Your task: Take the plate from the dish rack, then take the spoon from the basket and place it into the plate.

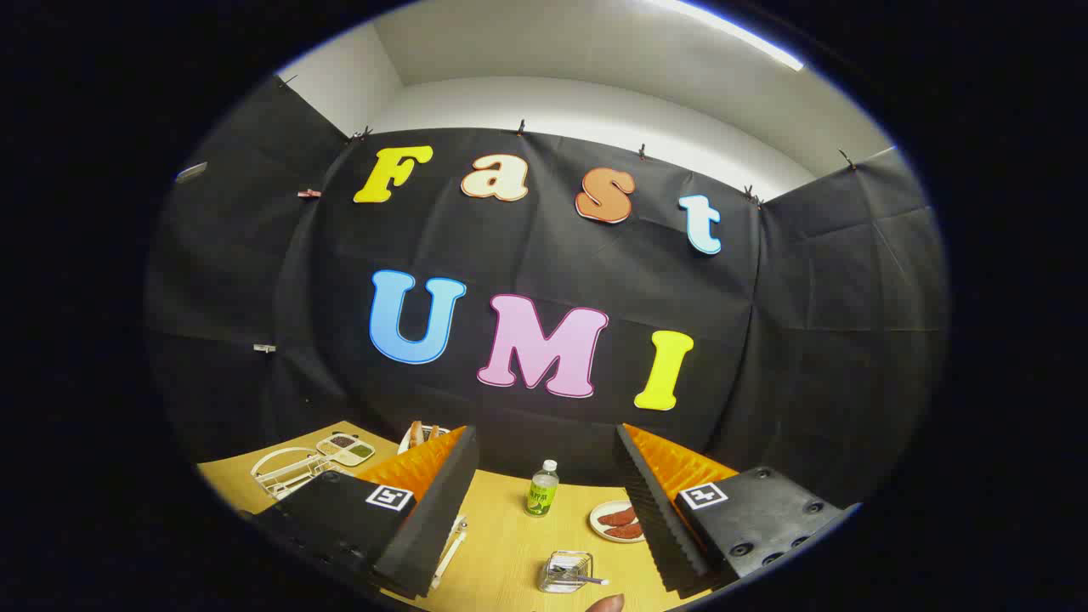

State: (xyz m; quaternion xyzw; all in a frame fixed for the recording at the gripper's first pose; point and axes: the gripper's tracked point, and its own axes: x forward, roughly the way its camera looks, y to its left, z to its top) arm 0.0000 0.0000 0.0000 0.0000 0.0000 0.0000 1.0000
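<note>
My gripper (544,442) is open and held high above a wooden table (501,527), with nothing between its fingers. A white wire dish rack (285,474) stands to the left, beyond the left finger, and a pale curved rim shows in it; I cannot tell whether that is the plate. Between the fingers and close below lies a small clear basket (565,571) with a spoon (588,580) whose handle sticks out to the right.
A green-labelled bottle (541,489) stands mid-table between the fingers. A small plate with reddish food (619,521) lies by the right finger. A compartment tray (345,449) and a dish of food (418,435) sit beyond the left finger. A rounded reddish tip (605,603) pokes in beside the basket.
</note>
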